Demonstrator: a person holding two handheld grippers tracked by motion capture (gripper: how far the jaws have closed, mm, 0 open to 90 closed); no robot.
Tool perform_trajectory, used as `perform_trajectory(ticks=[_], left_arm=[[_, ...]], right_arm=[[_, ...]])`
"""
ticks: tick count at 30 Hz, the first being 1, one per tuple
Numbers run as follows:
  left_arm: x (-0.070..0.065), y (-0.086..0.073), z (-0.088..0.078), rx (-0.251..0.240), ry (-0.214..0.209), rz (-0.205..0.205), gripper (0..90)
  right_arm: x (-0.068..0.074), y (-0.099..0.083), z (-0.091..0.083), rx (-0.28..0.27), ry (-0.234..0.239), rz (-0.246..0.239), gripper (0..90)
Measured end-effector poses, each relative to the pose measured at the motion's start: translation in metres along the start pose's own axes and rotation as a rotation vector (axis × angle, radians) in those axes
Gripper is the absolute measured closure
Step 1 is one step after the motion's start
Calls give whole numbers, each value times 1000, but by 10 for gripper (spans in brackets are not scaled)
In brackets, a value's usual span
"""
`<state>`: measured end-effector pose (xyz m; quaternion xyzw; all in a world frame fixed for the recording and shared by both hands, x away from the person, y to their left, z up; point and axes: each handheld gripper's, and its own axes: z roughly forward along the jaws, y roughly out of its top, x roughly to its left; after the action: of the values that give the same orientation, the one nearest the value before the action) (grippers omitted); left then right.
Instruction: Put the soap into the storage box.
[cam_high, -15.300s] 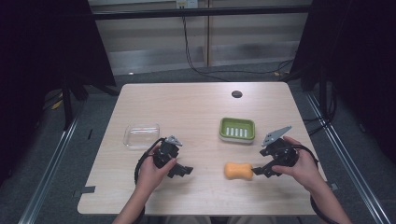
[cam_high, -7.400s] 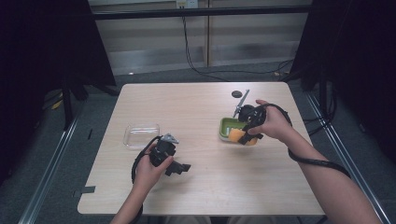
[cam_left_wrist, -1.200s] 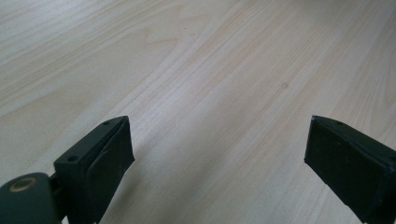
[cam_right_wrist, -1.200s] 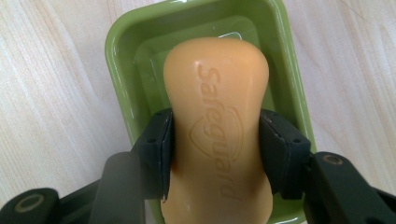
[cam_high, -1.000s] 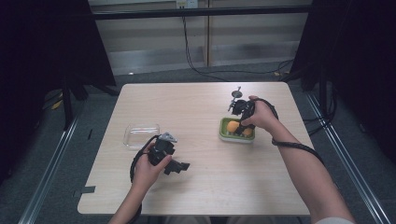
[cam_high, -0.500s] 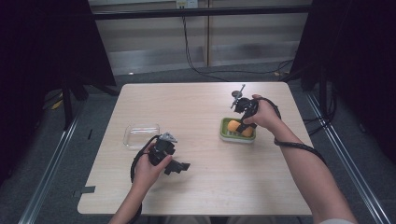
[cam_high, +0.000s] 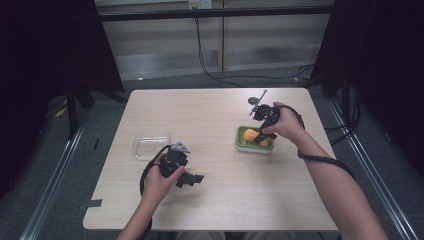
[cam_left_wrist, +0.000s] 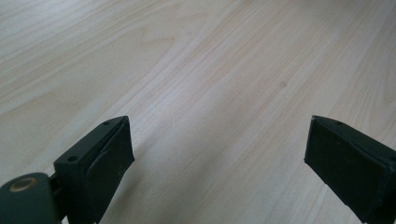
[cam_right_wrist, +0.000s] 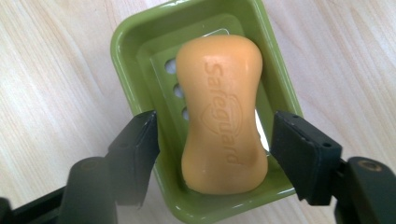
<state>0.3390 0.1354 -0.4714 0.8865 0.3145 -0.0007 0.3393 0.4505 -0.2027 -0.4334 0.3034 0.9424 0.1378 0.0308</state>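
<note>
1. You sit at a pale wooden table (cam_high: 200, 115) with rounded corners; its grain runs lengthwise and a soft sheen lies across the top.
2. Around it you see grey carpeted floor (cam_high: 165, 82); metal rails (cam_high: 55, 175) run along the left and right sides.
3. Far ahead stands a light panelled wall (cam_high: 165, 35); a dark bar (cam_high: 215, 12) crosses it, and black cables (cam_high: 210, 60) hang down to the floor.
4. Black curtains (cam_high: 45, 65) close both sides; the light falls dimly from above.

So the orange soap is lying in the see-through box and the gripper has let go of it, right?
Not quite. The orange soap lies in the green soap dish, not the see-through box, which sits over by the left hand. The rest holds: the right gripper has just been opening, its pads apart from the soap. The right gripper view shows it.
</note>
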Motion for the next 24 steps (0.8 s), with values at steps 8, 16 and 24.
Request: perform_trajectory(ticks=[8, 16, 24], left_arm=[[-2, 3, 2, 7, -23, 15, 76], [-5, 8, 1, -8, -26, 22, 76], [-7, 8, 3, 0, -32, 31, 76]], right_arm=[[15, -2, -10, -21, 7, 3, 226], [26, -5, -18, -33, 13, 3, 194], [41, -11, -23, -37, 13, 1, 171]])
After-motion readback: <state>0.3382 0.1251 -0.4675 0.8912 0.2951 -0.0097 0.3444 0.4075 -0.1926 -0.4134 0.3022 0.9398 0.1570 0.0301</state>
